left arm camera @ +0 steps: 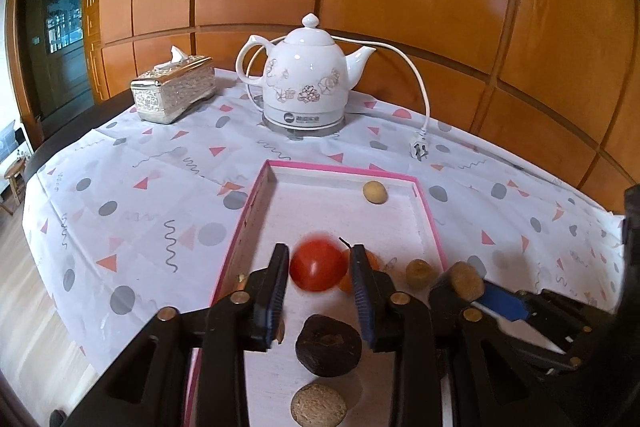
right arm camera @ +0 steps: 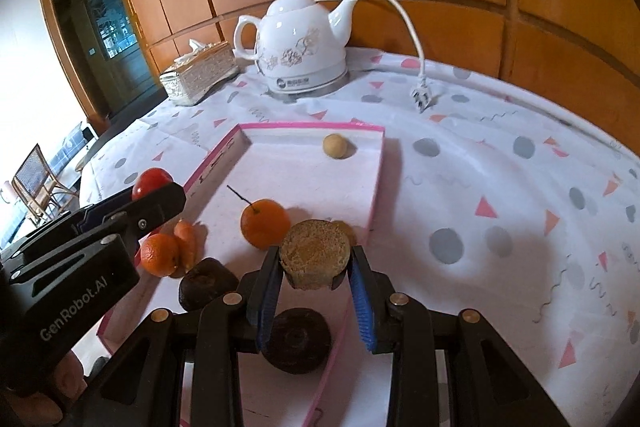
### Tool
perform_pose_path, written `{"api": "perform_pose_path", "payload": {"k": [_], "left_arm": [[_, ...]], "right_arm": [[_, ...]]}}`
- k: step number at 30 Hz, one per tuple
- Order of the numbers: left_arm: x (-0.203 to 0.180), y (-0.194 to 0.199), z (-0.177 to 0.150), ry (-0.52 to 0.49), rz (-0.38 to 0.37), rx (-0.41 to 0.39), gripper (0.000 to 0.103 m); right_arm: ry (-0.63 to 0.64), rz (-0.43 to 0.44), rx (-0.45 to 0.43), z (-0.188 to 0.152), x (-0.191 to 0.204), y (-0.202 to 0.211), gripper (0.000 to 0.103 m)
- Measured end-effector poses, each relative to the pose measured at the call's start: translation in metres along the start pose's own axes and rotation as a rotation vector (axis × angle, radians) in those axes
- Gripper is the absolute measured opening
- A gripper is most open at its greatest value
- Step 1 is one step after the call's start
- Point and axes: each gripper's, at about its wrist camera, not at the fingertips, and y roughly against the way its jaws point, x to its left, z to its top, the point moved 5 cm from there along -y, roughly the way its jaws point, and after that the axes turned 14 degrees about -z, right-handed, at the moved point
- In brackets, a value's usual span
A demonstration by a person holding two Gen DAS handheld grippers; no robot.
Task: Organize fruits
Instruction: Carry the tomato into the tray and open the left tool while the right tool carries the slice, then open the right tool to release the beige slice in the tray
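A pink-rimmed white tray (left arm camera: 424, 203) (right arm camera: 376, 179) lies on the table. My left gripper (left arm camera: 320, 267) is shut on a red tomato (left arm camera: 318, 265) (right arm camera: 151, 182) and holds it over the tray's left side. My right gripper (right arm camera: 314, 261) is shut on a tan round fruit (right arm camera: 315, 253) (left arm camera: 466, 281) at the tray's near right rim. In the tray lie an orange with a stem (right arm camera: 265, 223), a second orange (right arm camera: 159, 254), a carrot piece (right arm camera: 186, 241), two dark round fruits (right arm camera: 206, 283) (right arm camera: 296, 339), a small pale fruit (right arm camera: 335, 146) (left arm camera: 375, 192) and a tan disc (left arm camera: 318, 405).
A white floral electric kettle (left arm camera: 306, 83) (right arm camera: 302, 47) stands at the back, its cord and plug (left arm camera: 419, 149) (right arm camera: 422, 97) lying to the right. A silver tissue box (left arm camera: 174, 89) (right arm camera: 200, 75) sits back left. A patterned white cloth (right arm camera: 500, 187) covers the table; wooden panels stand behind.
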Motion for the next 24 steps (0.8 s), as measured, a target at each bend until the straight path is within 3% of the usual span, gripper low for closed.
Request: {"api": "perform_pose_path", "payload": {"k": [13, 24], "left_arm": [[-0.007, 0.011, 0.001, -0.013, 0.017, -0.030, 0.055], [-0.025, 0.026, -0.010, -0.038, 0.012, -0.046, 0.075]], "right_arm": [[-0.016, 0.022, 0.013, -0.010, 0.004, -0.001, 0.039], [-0.089, -0.136, -0.087, -0.025, -0.025, 0.037, 0.049]]}}
